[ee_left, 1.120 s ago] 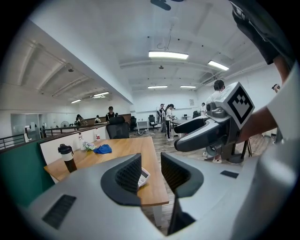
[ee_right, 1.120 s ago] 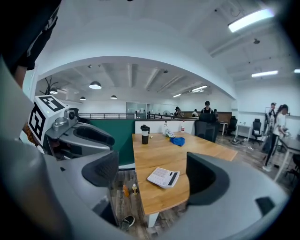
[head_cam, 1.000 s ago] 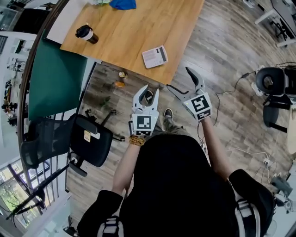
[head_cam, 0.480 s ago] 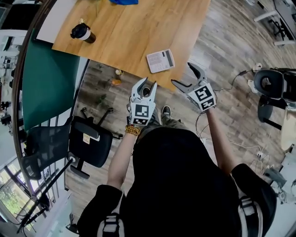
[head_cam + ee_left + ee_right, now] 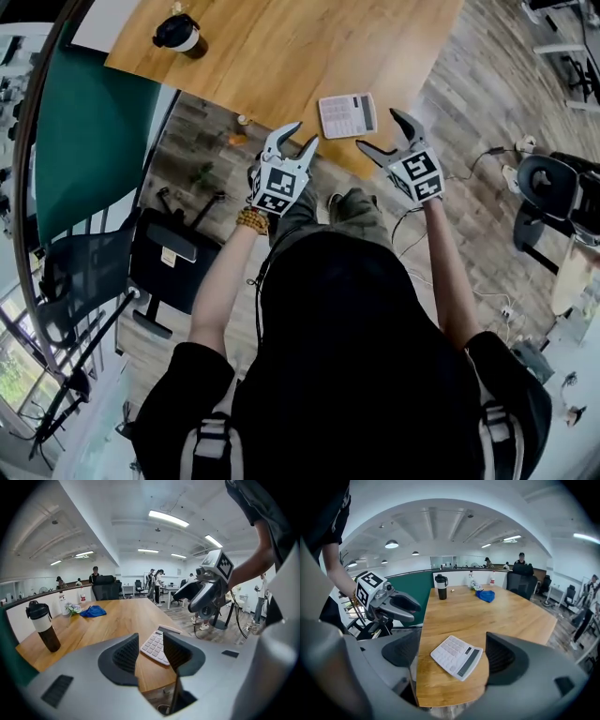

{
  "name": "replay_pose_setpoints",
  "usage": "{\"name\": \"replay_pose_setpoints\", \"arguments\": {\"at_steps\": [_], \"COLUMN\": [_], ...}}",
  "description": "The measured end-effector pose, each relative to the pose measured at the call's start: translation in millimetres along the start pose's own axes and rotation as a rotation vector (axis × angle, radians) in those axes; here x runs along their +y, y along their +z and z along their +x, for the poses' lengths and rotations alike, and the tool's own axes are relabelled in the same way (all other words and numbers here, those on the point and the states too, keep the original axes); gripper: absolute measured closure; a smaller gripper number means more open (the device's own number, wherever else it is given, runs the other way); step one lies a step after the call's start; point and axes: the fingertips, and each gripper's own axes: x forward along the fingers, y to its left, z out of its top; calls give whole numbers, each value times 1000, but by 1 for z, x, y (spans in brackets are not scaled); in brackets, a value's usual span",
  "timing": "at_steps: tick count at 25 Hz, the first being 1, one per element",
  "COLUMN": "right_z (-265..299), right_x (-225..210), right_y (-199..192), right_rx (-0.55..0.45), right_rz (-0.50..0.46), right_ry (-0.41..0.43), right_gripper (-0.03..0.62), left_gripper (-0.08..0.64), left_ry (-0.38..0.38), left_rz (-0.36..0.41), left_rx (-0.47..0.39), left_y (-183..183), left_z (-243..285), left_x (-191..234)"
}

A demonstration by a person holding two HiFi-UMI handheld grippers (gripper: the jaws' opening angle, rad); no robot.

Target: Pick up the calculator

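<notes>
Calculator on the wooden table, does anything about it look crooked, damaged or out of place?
Only mildly: the calculator lies flat close to the rounded corner of the table, turned at an angle to the edge, yet wholly on the wood. No damage shows, and nothing is spilled around it.

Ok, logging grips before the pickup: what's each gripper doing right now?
Left gripper: open, jaws just been opening, nothing between them.
Right gripper: open, calculator not yet gripped.
</notes>
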Motion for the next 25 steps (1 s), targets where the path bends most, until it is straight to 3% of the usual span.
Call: {"name": "replay_pose_setpoints", "arguments": {"at_steps": [8, 16, 22, 25], "right_z": [30, 63, 87, 98], "right_x": [-22, -52, -57, -57], "right_y": [-24, -67, -91, -100], "right_rx": [49, 126, 191, 226], "right_rz": [71, 183, 260, 251], "right_ry": [42, 104, 173, 182], "right_gripper": [137, 137, 137, 137], "left_gripper": [387, 374, 374, 374], "left_ry": [41, 148, 166, 173], "left_rz": [-58, -208, -239, -245], "left_rx": [44, 83, 113, 123], "left_y": [-9, -21, -31, -34], "left_z": [16, 35, 50, 55], "left_x": [34, 48, 46, 44]}}
